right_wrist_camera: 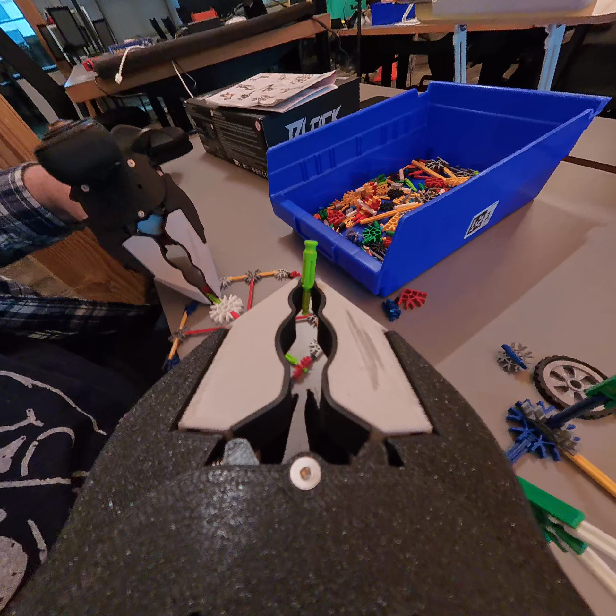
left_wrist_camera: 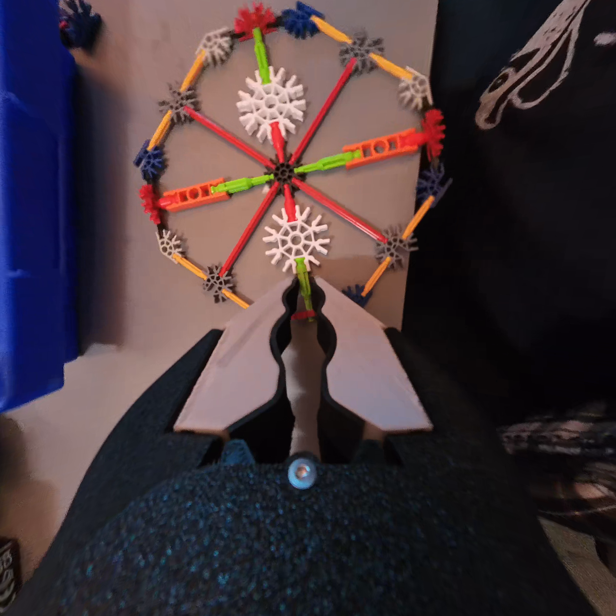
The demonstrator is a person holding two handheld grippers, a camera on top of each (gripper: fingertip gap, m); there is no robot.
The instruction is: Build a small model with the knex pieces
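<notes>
At the left, near the table's near edge, the left gripper (left_wrist_camera: 305, 293) is clamped on a green rod (left_wrist_camera: 304, 283) at the rim of the flat rod-and-connector wheel (left_wrist_camera: 283, 171) lying on the grey table (right_wrist_camera: 500, 266). Just right of it, the right gripper (right_wrist_camera: 307, 286) pinches a loose green rod (right_wrist_camera: 308, 266) upright (its top sticks out above the tips). Farther right sits a blue bin (right_wrist_camera: 433, 140) of mixed pieces, with a small wheel with a tyre (right_wrist_camera: 571, 383) at the near right.
</notes>
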